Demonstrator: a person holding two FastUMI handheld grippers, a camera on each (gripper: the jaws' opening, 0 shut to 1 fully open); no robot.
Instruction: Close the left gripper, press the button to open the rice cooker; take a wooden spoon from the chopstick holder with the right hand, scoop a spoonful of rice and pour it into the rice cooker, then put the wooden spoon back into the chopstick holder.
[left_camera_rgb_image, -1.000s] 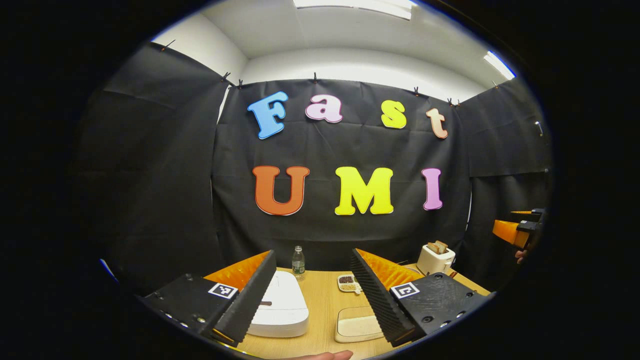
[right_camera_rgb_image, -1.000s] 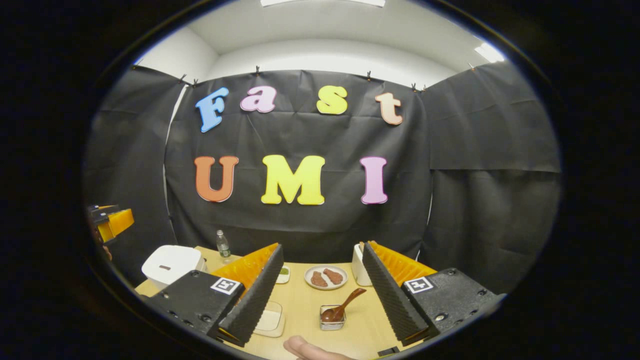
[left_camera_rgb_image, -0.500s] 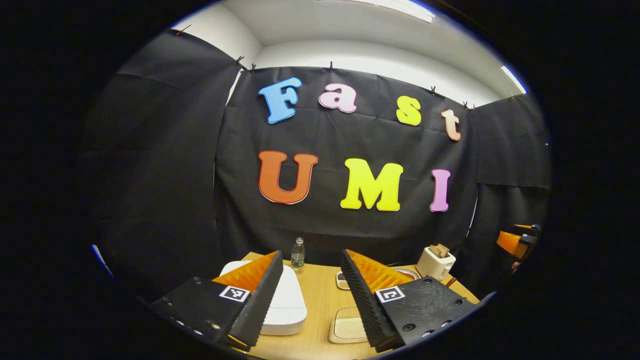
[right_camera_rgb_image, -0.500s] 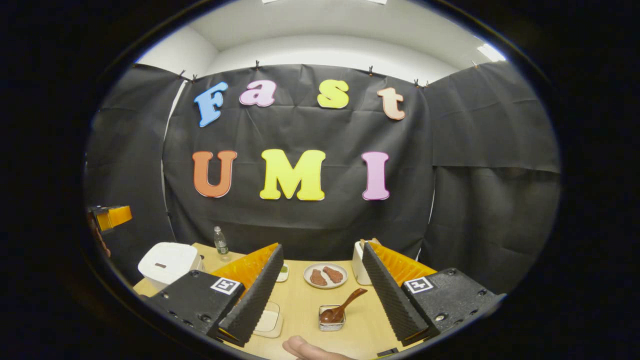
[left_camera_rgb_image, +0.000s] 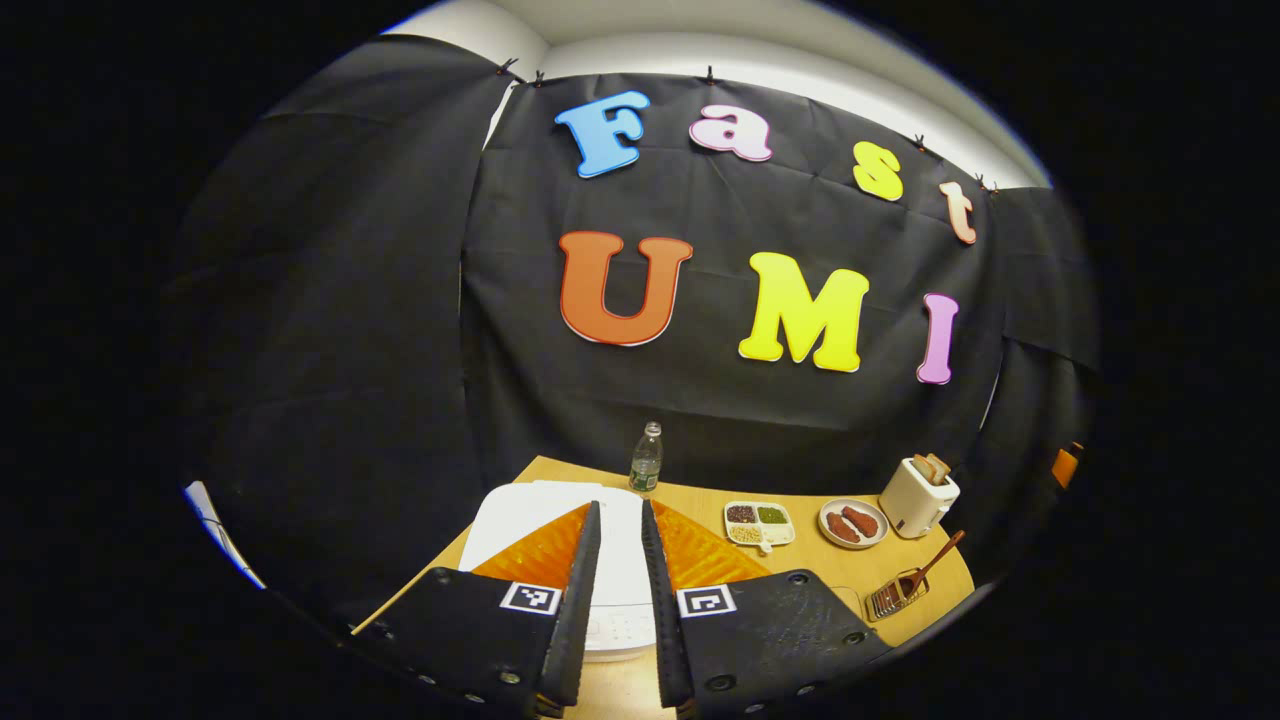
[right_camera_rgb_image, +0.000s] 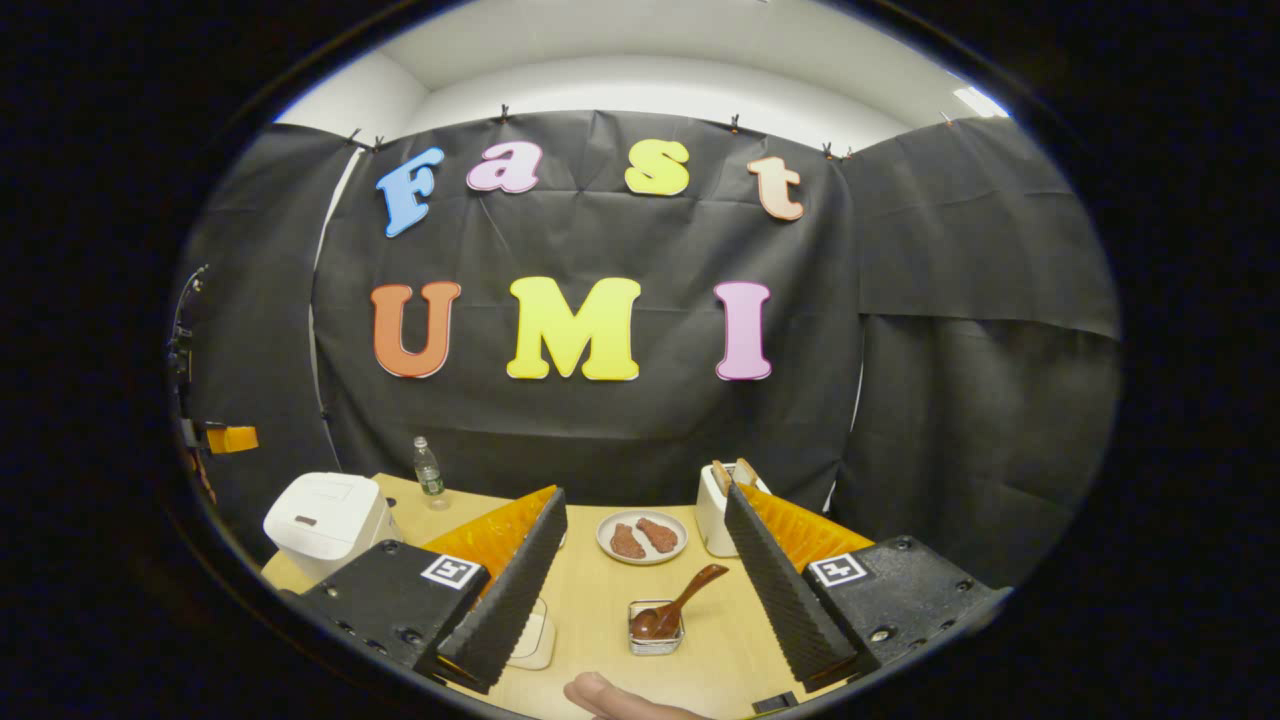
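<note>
In the left gripper view, the left gripper (left_camera_rgb_image: 620, 610) has its jaws nearly together with only a slim gap, poised above the white rice cooker (left_camera_rgb_image: 620, 590), whose lid is down. I judge the button press is in hand; next it needs lowering onto the button. The wooden tabletop (left_camera_rgb_image: 800, 570) ends at black cloth.

In the right gripper view, the right gripper (right_camera_rgb_image: 645, 580) has its jaws wide apart, empty, facing the wooden spoon (right_camera_rgb_image: 680, 602) in the chopstick holder (right_camera_rgb_image: 655, 630).
</note>
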